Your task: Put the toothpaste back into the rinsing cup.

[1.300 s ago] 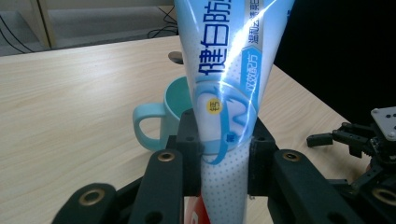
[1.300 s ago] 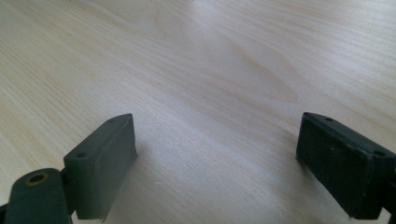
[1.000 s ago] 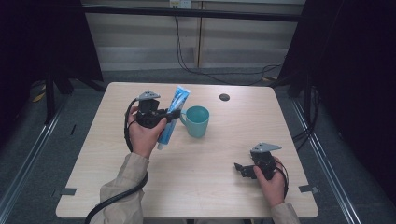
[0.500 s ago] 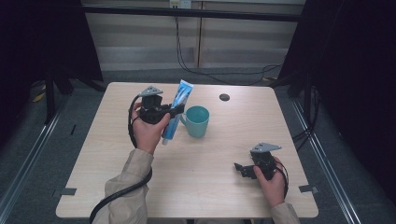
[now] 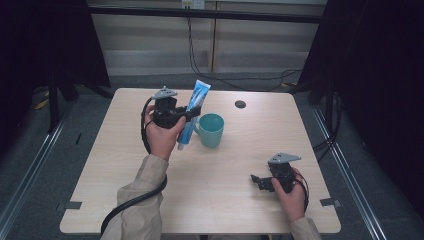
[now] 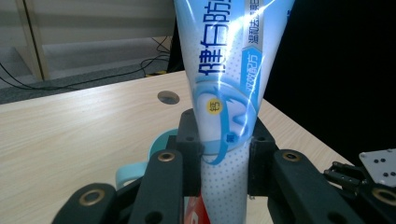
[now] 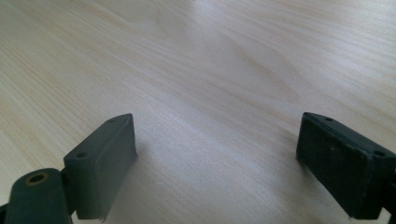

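A blue and white toothpaste tube (image 5: 192,112) stands nearly upright in the air, its crimped end up and its cap end down, just left of a teal mug (image 5: 211,130). My left gripper (image 5: 186,116) is shut on the tube's lower half; in the left gripper view the tube (image 6: 229,88) rises between the two jaws and the mug's rim (image 6: 156,142) peeks out behind it. My right gripper (image 5: 256,181) rests low over the table near the front right, open, with bare wood between its fingers (image 7: 100,163).
The pale wooden table (image 5: 125,165) has a small dark round hole (image 5: 240,104) at its back right. Cables run across the floor behind the table. Dark curtains and metal rails flank both sides.
My left gripper has lifted and turned the toothpaste tube from a slant towards upright, beside the mug. The right gripper has stayed where it was.
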A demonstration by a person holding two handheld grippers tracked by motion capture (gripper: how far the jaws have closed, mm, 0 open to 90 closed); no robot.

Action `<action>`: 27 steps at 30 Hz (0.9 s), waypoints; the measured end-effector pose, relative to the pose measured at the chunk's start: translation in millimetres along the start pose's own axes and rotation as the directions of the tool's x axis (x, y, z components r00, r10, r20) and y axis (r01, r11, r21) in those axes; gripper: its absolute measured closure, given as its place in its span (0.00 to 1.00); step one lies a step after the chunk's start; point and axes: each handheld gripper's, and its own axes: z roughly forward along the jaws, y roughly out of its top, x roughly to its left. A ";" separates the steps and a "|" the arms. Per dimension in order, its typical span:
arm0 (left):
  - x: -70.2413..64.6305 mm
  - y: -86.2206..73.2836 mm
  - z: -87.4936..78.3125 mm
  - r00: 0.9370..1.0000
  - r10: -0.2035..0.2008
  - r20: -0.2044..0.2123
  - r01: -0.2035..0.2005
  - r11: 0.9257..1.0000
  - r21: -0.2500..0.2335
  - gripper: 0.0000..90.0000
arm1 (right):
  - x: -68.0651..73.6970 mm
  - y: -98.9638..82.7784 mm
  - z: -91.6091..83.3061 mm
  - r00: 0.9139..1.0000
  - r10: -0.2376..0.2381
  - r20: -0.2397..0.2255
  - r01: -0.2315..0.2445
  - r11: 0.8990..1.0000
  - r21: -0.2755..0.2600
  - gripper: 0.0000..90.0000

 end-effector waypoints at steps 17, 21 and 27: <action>-4.8 12.4 13.6 1.000 0.021 0.013 -0.021 0.999 -0.036 0.81 | 0.0 0.0 0.0 1.000 0.001 -0.001 -0.001 1.000 0.000 0.13; -3.8 13.8 16.7 1.000 0.018 0.017 -0.017 0.999 -0.047 0.81 | -0.1 0.0 0.0 1.000 -0.001 -0.001 0.001 1.000 -0.001 0.13; -3.0 14.8 21.9 1.000 0.011 0.017 -0.010 0.998 -0.058 0.81 | 0.0 0.1 -0.1 1.000 0.002 -0.002 -0.002 1.000 0.000 0.13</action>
